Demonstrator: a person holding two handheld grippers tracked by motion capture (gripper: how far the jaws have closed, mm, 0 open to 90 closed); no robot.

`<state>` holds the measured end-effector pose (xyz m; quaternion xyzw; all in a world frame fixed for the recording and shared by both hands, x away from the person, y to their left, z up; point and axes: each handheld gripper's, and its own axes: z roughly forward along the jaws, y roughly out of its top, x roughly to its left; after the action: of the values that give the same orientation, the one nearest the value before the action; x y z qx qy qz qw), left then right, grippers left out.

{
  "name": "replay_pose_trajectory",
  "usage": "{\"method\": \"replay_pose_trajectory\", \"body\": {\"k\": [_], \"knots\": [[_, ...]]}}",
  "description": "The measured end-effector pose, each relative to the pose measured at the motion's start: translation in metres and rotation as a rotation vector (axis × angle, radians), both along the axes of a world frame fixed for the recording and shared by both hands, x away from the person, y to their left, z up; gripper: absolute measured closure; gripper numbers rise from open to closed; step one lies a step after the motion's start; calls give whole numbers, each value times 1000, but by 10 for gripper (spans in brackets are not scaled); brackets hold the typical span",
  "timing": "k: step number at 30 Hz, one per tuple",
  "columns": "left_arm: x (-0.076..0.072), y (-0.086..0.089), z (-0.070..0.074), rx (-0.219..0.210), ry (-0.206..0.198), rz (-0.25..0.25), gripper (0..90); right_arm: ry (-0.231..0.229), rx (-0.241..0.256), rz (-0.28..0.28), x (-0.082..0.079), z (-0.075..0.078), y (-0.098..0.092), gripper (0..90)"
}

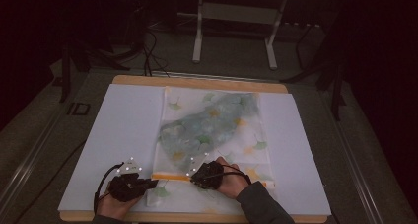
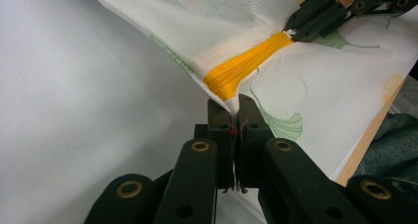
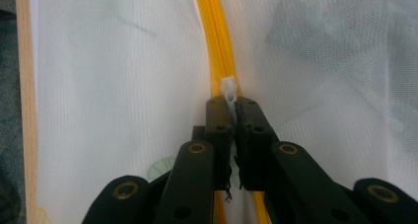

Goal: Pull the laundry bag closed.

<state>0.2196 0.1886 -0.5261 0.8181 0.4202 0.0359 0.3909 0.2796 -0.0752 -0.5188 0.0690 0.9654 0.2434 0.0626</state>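
Note:
A white mesh bag [image 1: 212, 130] printed with leaves lies flat on the table, a grey-green cloth [image 1: 217, 118] inside it. Its orange zipper [image 1: 170, 175] runs along the near end. My left gripper [image 1: 155, 183] is shut on the bag's corner [image 2: 224, 98] at the zipper's end [image 2: 246, 66], jaws pressed together on the mesh. My right gripper [image 1: 193, 174] is shut on the white zipper pull [image 3: 228, 88], with the zipper [image 3: 213, 36] stretching ahead of it. In the left gripper view the right gripper [image 2: 296, 29] sits at the far end of the bunched zipper.
The bag rests on a white sheet [image 1: 123, 130] covering a wooden board [image 1: 197, 82]. The board's near edge [image 2: 365, 140] is close behind both hands. Beyond the table stand a metal frame [image 1: 234, 12] and floor cables [image 1: 153, 56]; surroundings are dark.

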Motion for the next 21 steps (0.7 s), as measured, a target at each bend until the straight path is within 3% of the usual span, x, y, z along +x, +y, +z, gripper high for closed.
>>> {"method": "replay_pose_trajectory", "body": {"k": [21], "knots": [[0,1,0,-6,4,4,875,8,-28,-3,1,2,-16,854]]}}
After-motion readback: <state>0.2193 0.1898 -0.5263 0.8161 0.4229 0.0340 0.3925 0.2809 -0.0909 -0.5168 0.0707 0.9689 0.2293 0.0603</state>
